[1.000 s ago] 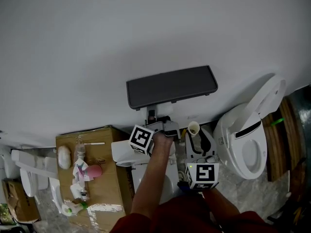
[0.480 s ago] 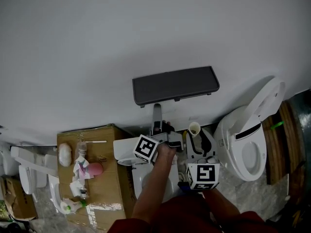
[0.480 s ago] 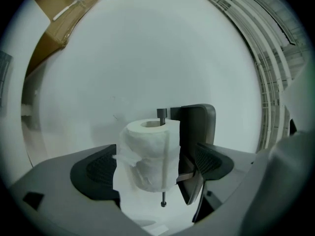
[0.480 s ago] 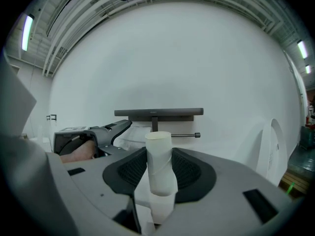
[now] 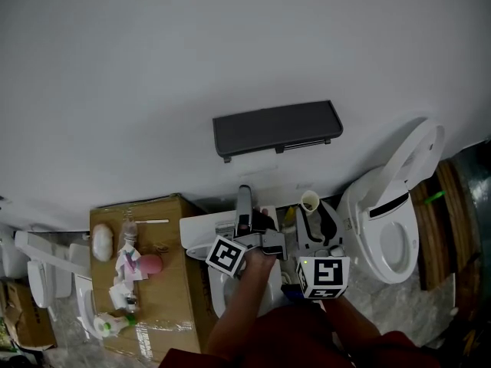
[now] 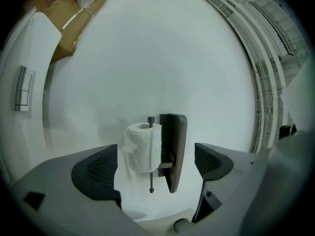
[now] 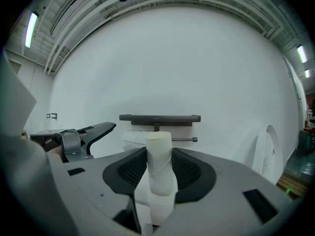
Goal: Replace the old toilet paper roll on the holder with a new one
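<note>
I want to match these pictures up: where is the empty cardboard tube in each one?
Head view: cardboard tube, lower middle, left of the toilet.
Left gripper view: not in it.
Right gripper view: tube at bottom centre, between the jaws.
Shared landmark: the dark wall holder.

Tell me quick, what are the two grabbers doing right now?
Left gripper: jaws open, holding nothing.
Right gripper: jaws closed on the empty cardboard tube.
</note>
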### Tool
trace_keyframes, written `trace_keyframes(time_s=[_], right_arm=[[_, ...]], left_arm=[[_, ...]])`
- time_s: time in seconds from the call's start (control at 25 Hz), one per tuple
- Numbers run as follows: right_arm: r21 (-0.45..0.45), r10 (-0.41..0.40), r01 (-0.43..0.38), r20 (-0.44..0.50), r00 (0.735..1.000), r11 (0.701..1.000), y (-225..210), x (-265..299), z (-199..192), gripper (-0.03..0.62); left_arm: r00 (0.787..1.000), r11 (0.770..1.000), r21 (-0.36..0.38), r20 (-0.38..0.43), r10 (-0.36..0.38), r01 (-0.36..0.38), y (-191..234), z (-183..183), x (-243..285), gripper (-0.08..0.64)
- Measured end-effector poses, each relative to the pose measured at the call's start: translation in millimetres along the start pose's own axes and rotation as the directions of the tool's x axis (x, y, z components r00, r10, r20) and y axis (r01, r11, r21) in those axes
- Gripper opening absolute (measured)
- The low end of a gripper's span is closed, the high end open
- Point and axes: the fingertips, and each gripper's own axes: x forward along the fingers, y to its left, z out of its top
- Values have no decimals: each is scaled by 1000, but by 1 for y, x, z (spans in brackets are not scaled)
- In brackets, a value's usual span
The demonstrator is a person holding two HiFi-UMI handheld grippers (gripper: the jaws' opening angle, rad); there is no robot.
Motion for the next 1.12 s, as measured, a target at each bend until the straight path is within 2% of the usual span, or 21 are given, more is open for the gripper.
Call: trace_keyframes(time_s=[0.2,0.28,0.36,0.44,0.48,0.52,0.56,0.6,0.64,0.68,0.76,0.8,0.88,0.92,0.96,1.0,1.08,1.12], right_arm=[[-2,-15,15,12,1000,1000,4,-14,4,169],[-4,-22,22,19,1000,1000,6,-19,7,169],[-4,-27,27,24,999,1000,7,-22,9,169],[-2,-29,30,29,999,1000,9,-25,11,169],[0,-29,29,31,999,1000,10,-26,13,169],[1,-28,28,32,999,1000,12,-28,13,169],[3,-26,26,33,999,1000,13,-29,14,169],[5,-24,24,35,999,1000,14,-31,15,169],[7,-22,22,36,999,1000,15,-32,15,169],[8,-19,19,38,999,1000,16,-33,16,169],[10,-8,8,43,999,1000,19,-36,18,169],[13,-2,1,46,999,1000,21,-37,19,169],[17,13,-14,55,998,1000,24,-39,21,169],[16,21,-22,59,998,1000,26,-39,22,169],[12,29,-30,60,998,999,28,-40,23,169],[9,36,-36,58,998,999,30,-40,22,169],[10,45,-46,52,998,999,34,-39,21,169],[8,48,-49,52,997,999,36,-39,22,169]], left_arm=[[999,999,0,-16,-34,34,-16,0,-18,495],[999,999,18,-26,-33,34,-22,-1,-24,458],[1000,998,58,-26,-11,13,-26,0,-30,310],[999,991,132,-35,22,-17,-28,1,-37,148],[998,978,206,-47,49,-38,-29,3,-41,95],[995,952,303,-64,74,-52,-31,5,-45,33],[993,914,404,-87,82,-41,-37,5,-47,17],[991,864,504,-112,76,-10,-45,3,-47,17],[988,794,608,-132,78,19,-53,1,-48,17],[986,699,714,-139,98,31,-58,0,-51,17],[978,476,879,-123,169,28,-63,0,-57,16],[972,365,931,-113,204,32,-65,0,-61,17],[966,131,989,-95,239,65,-72,-1,-69,17],[967,29,996,-90,239,85,-76,-2,-74,16],[968,-30,994,-91,236,101,-81,-4,-78,15],[967,-39,993,-97,234,109,-84,-4,-82,17],[965,3,995,-101,241,103,-87,-2,-88,16],[964,16,995,-96,248,95,-86,1,-91,16]])
